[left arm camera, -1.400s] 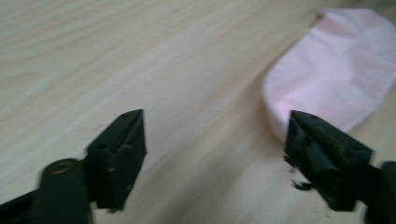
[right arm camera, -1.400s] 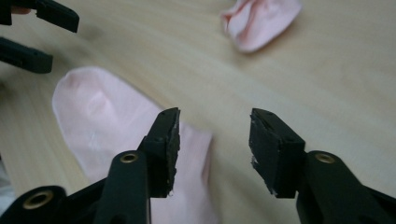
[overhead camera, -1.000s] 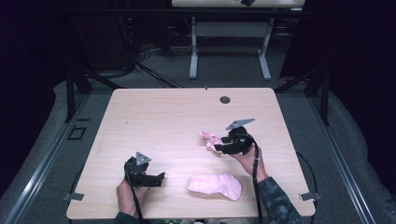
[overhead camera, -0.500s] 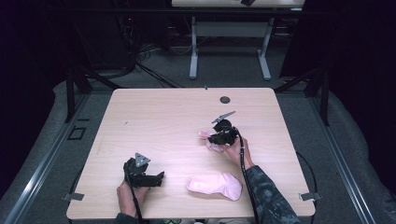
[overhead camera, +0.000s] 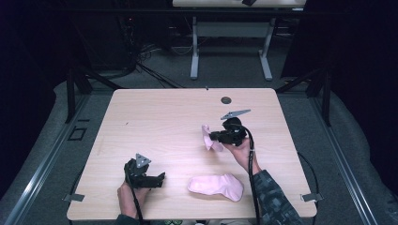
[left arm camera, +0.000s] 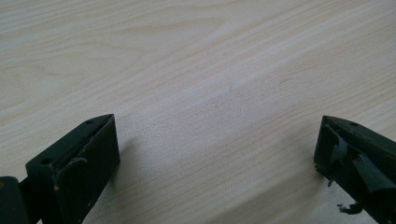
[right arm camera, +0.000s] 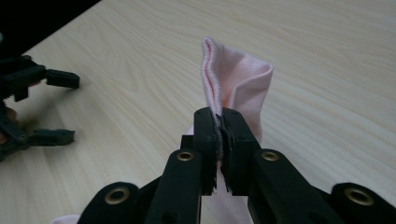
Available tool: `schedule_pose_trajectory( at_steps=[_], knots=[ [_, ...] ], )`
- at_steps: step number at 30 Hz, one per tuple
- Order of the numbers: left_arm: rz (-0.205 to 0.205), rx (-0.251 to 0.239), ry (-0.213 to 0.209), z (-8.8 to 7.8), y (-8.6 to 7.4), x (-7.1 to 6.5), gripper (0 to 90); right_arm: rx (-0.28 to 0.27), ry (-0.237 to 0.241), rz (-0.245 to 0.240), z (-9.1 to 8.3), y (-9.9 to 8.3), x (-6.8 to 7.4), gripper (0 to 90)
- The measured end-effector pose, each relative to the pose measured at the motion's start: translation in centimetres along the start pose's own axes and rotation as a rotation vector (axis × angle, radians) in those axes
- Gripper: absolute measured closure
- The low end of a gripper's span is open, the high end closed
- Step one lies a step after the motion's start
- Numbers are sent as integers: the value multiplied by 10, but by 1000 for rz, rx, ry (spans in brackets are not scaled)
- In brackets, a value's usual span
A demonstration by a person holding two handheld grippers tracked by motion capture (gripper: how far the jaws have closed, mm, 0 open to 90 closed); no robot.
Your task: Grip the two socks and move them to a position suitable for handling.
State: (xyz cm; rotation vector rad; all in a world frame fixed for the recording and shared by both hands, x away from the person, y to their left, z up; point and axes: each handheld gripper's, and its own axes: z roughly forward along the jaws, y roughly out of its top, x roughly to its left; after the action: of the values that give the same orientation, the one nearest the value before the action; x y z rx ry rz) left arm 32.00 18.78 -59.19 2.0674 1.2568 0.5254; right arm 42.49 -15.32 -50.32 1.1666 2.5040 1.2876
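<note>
My right gripper [overhead camera: 212, 137] is shut on a small pink sock [overhead camera: 207, 137] and holds it up off the wooden table [overhead camera: 164, 117] right of centre. In the right gripper view the jaws [right arm camera: 219, 120] pinch the sock's [right arm camera: 238, 81] hemmed edge, and the cloth stands up beyond them. A second pink sock [overhead camera: 216, 186] lies flat near the front edge, below the right hand. My left gripper [overhead camera: 163, 178] rests low at the front left, open, with bare wood between its fingers [left arm camera: 88, 154].
A small dark round grommet [overhead camera: 226, 100] sits in the table near its far edge. Beyond the table stand a white desk frame [overhead camera: 230, 51] and cables on the grey floor. In the right gripper view the left gripper [right arm camera: 56, 105] shows at far left.
The right gripper has carried the small pink sock up and to the left, away from the front edge. The left gripper and the flat sock have stayed put.
</note>
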Motion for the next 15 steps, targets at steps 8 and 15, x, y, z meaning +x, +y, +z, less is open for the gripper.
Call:
schedule_pose_trajectory(
  at_steps=[8, 15],
  knots=[
    [0, 0, -2, 0, 0, 0, 0, -11, 63, 59, -13, -6, 8, 848],
    [0, -1, -2, 1, 0, 0, 0, 104, -52, 98, 6, -32, -12, 757]
  ],
)
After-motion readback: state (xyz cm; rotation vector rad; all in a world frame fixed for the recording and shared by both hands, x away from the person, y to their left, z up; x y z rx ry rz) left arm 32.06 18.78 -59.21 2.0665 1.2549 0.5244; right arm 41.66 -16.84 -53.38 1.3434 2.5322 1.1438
